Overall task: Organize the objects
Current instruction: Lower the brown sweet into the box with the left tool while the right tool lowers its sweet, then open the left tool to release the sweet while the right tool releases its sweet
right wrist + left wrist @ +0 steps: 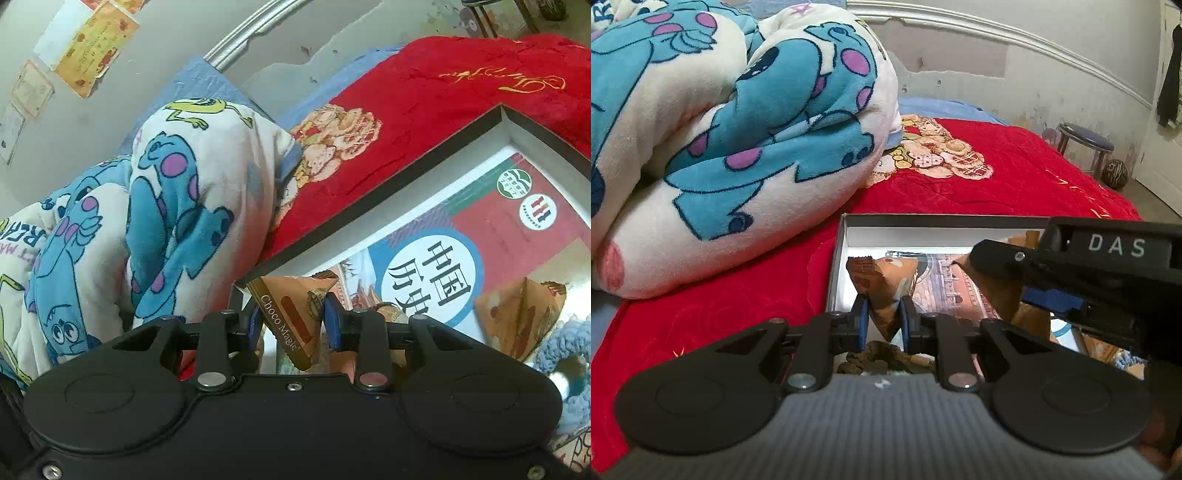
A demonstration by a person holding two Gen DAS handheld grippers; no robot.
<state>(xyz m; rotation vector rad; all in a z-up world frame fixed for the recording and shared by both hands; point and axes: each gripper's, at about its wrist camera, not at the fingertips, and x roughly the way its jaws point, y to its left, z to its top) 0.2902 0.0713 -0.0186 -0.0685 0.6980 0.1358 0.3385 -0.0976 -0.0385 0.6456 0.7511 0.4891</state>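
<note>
**Both grippers carry snack packets over the open box**

The step in hand looks like packing: each gripper holds a pyramid-shaped brown snack packet above the box (846, 221), a shallow tray with a dark rim and white inner walls that lies on the red blanket (1015, 173).

The left gripper (882, 317) is clamped on one snack packet (886, 280), its blue pads pressing the packet's lower sides, just inside the box's near left corner. The right gripper (293, 317) is likewise closed on a second packet (291, 314), printed "Choco Magic", at the box's near left edge in the right wrist view.

Count, as far as shows: two packets held, one per gripper, and one more packet (517, 325) already lying in the box, beside a blue knitted item (569, 347) near the right border. That makes three packets, one box, and one printed book (443, 273) with Chinese characters on its cover flat on the box floor. A folded cartoon blanket (720, 129) sits beyond the box's left side.

The next move, I judge, calls for lowering each packet onto a free patch of the book's cover, away from the lying packet, then releasing; the two grippers are close together, so they should avoid knocking each other.
</note>
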